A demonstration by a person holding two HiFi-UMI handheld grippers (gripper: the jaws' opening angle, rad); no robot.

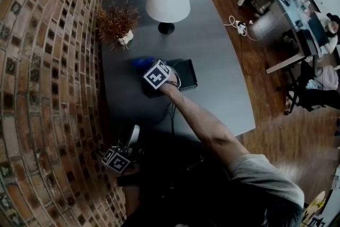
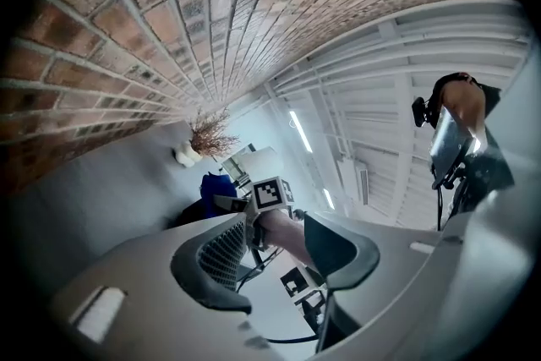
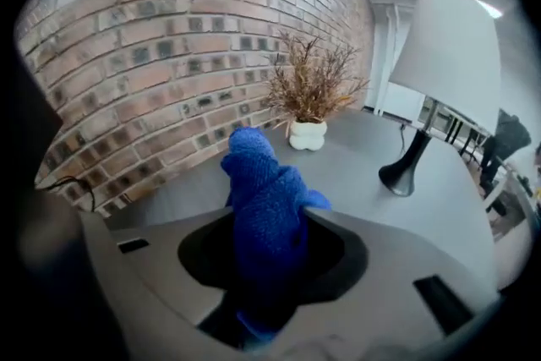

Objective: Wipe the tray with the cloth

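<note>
- One bench (image 1: 223,82), one black tray (image 1: 187,73), one blue cloth (image 3: 266,199), one lamp (image 1: 168,0) with a white shade, and one dried plant (image 1: 118,23) in a white pot; two grippers.
- The right gripper (image 3: 270,254) has its jaws clamped on the cloth. The left gripper (image 2: 283,254) has its jaws apart with nothing between them, and is held low at the near bench edge, well apart from the tray.
- The cloth is bunched into a long wad. Its long axis runs along the jaws and its free end sticks out ahead of them, toward the brick wall (image 3: 169,55) and the plant.
- In the head view the cloth is at the tray's wall-side end, past the right gripper's marker cube (image 1: 157,75).
- The tray lies flat mid-bench, its long side running across the head view.
- The right gripper and hand cover the tray's left part, and the cloth is blurred there. I cannot tell whether it touches the tray.
- The cloth's lower end is lost in shadow between the jaws.
</note>
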